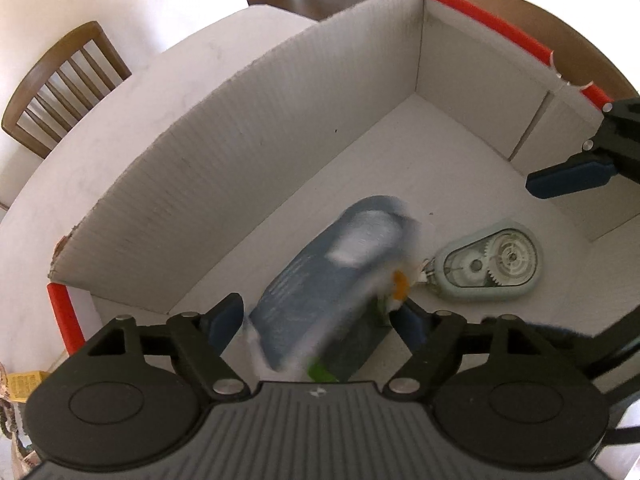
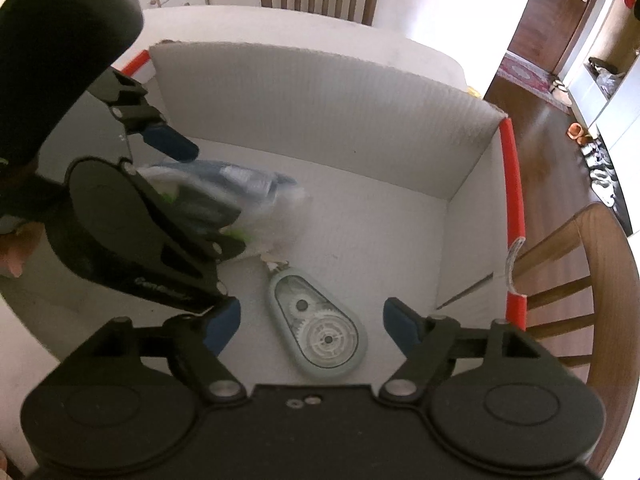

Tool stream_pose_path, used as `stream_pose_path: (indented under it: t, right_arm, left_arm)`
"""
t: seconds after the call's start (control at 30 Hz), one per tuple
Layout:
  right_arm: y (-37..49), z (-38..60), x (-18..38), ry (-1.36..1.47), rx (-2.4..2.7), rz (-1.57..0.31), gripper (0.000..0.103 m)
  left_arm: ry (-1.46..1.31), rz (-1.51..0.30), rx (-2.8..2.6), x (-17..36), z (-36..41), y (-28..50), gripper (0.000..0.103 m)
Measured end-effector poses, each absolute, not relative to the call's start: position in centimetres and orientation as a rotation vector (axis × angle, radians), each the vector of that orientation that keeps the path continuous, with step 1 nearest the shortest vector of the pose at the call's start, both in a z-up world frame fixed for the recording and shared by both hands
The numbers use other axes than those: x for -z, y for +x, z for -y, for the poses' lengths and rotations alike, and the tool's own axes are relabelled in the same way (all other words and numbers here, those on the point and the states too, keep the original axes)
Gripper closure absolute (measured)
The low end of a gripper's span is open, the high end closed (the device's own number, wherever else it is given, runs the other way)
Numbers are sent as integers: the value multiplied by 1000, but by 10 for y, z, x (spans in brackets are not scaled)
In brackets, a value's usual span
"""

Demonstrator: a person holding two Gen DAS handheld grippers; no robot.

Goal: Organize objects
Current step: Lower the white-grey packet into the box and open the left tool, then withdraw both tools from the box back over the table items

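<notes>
No readable writing on the blurred blue packet [image 1: 336,276]. Both grippers point steeply down into the cardboard box [image 1: 248,152]. Left gripper [image 1: 320,320] wide apart, packet btwn fingers, contact unclear. Right gripper [image 2: 312,324] wide apart, correction tape dispenser [image 2: 320,332] on box floor btwn fingers, untouched.

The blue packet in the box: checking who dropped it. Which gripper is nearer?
Left. The left gripper hangs directly over the blue packet, jaws open astride it. The right gripper straddles the tape dispenser beside it.
</notes>
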State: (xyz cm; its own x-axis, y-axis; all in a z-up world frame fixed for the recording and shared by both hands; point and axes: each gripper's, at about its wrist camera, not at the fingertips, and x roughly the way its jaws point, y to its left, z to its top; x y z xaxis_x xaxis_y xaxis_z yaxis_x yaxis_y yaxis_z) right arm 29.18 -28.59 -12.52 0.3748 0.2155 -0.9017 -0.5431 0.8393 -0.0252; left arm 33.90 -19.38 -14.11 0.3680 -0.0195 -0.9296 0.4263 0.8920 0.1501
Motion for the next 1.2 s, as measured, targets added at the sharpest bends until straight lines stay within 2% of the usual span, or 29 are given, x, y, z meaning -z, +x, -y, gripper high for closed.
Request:
stream_pose_path:
  t: [0.13, 0.67, 1.2]
  right_arm:
    - [286, 292, 118, -330, -503, -1064, 20]
    - [255, 314, 67, -217, -503, -934, 19]
    - [204, 302, 27, -79, -466, -787, 19]
  left_arm:
    - [368, -1150, 305, 133, 192, 332, 21]
    - [181, -968, 313, 69, 156, 294, 20]
    - [45, -790, 311, 24, 108, 213, 20]
